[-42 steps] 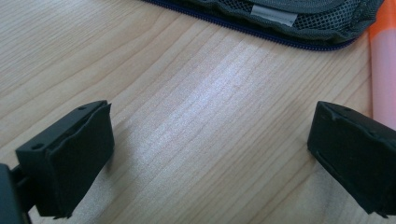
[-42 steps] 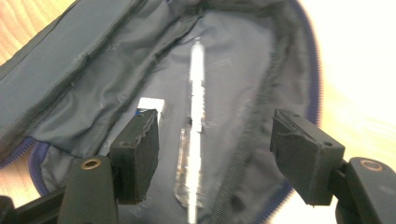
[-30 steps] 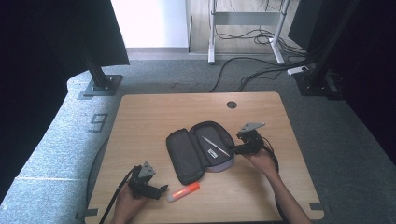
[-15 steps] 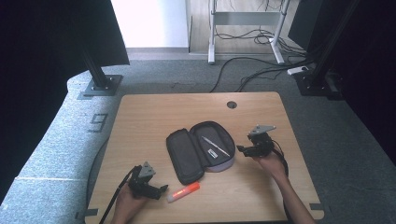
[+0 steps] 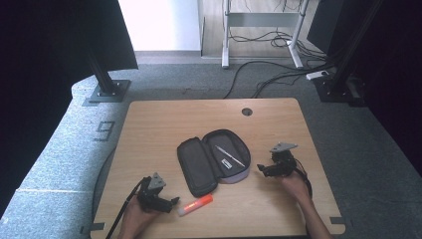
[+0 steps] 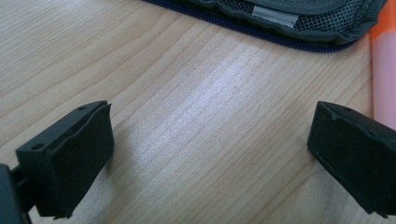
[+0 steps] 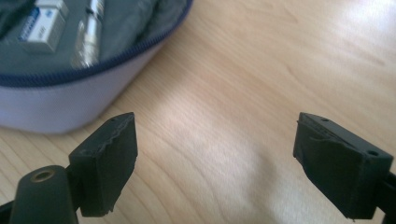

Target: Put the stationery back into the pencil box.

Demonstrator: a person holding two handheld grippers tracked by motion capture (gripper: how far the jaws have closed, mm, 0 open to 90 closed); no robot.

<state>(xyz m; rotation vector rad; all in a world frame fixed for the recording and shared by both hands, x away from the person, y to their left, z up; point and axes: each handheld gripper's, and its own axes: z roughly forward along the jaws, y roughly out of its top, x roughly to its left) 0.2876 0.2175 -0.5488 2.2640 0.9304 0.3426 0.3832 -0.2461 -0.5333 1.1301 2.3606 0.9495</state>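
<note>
An open dark pencil case (image 5: 213, 160) lies in the middle of the wooden table (image 5: 164, 124), with a silver pen (image 5: 230, 155) and a small white eraser (image 5: 226, 163) inside. An orange and pink glue stick (image 5: 195, 204) rests on the table near the front. My left gripper (image 5: 172, 201) is open just left of the glue stick (image 6: 384, 74), low over the wood. My right gripper (image 5: 262, 169) is open, right of the case's lilac side (image 7: 70, 105), with bare wood between its jaws. The pen (image 7: 88, 32) and eraser (image 7: 44, 23) also lie at the top left of the right gripper view.
A round cable hole (image 5: 247, 111) sits near the table's far edge. Black stand bases (image 5: 106, 92) and loose cables (image 5: 268, 79) lie on the grey carpet beyond the table. The case's mesh lid (image 6: 289, 16) lies ahead of the left gripper.
My right gripper has drawn back to the right, away from the pencil case. The left gripper has stayed by the glue stick.
</note>
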